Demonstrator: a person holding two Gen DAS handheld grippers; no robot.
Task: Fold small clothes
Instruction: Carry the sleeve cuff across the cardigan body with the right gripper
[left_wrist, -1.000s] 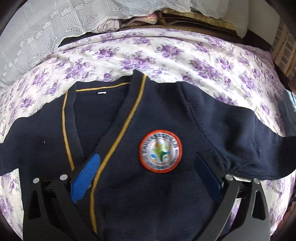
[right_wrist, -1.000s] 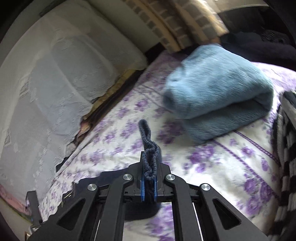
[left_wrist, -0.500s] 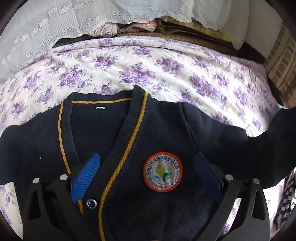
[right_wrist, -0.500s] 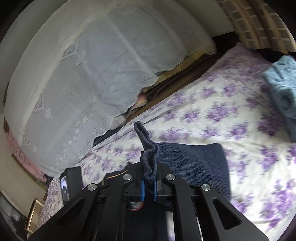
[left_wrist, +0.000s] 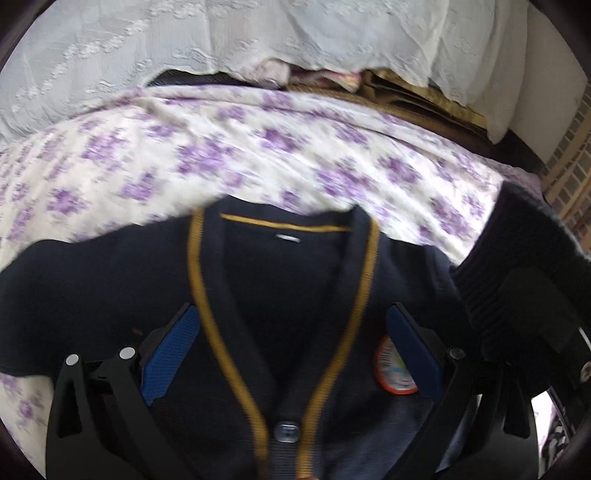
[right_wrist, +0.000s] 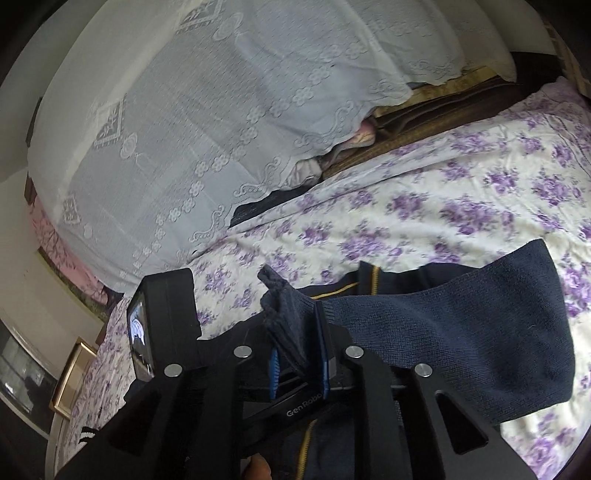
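A navy cardigan (left_wrist: 280, 295) with a yellow-trimmed V neck lies face up on a bed whose sheet (left_wrist: 229, 155) is white with purple flowers. In the left wrist view the neckline sits near the middle, a dark button (left_wrist: 287, 432) closes the front at 6 o'clock, and a round orange-rimmed badge (left_wrist: 393, 369) sits on the chest toward 4 o'clock, partly behind one blue finger pad. The left gripper (left_wrist: 291, 354) hovers over the chest with its fingers (left_wrist: 171, 354) spread wide, holding nothing; whether the tips touch the knit cannot be told, since this view is blurred

At 3 o'clock in the same view the ribbed cuff of one sleeve (left_wrist: 517, 280) is lifted off the bed, just in front of the dark body of the other gripper. In the right wrist view the right gripper (right_wrist: 298, 354) has its fingers closed narrowly on that cuff, the bunched end poking up between the blue pads toward 12 o'clock. The sleeve (right_wrist: 461, 332) runs from the fingers out to 3 o'clock, draped over the cardigan's collar and the sheet. The back of the left gripper, with a small screen, stands at 9 o'clock

A white lace cover (right_wrist: 207, 122) hangs over stacked bedding at the far edge of the bed, from 10 to 1 o'clock
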